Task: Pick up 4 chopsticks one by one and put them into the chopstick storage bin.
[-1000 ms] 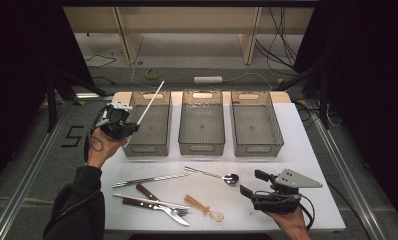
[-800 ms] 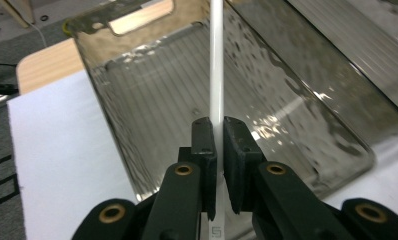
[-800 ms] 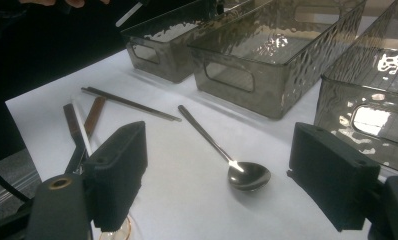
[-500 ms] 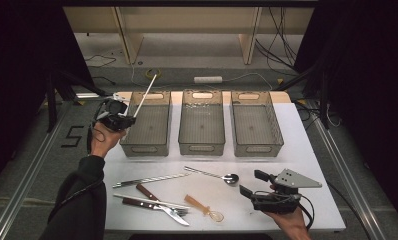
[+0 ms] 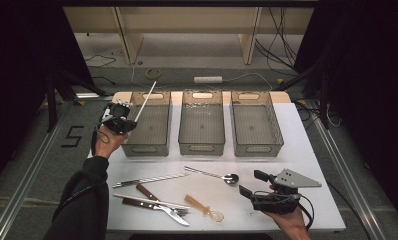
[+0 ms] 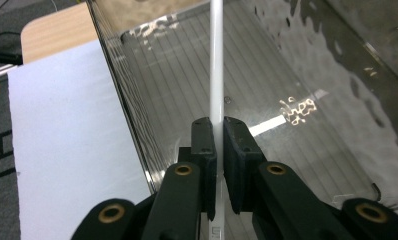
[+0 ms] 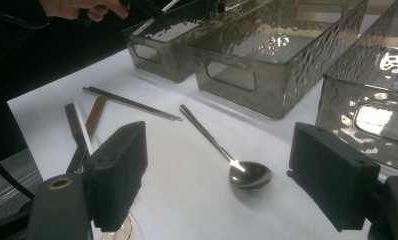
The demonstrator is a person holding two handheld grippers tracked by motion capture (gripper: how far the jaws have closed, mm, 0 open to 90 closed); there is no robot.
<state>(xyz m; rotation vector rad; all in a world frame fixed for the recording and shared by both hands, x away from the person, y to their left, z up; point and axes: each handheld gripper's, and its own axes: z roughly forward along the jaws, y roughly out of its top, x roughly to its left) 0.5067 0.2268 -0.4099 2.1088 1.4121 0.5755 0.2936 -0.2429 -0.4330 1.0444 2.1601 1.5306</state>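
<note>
So the left hand-held gripper (image 5: 118, 119) has its jaws clamped tight on a thin white chopstick (image 6: 216, 75), which pokes up at a slant over the leftmost of three smoky clear bins (image 5: 149, 125) at the back of the white worktop (image 5: 307, 165). The right hand-held gripper (image 7: 217, 180) sits low near the front right, jaws wide apart with nothing in them, pointing at a metal spoon (image 7: 237, 167). Knives, a fork and a small amber spoon (image 5: 204, 207) lie in front.
</note>
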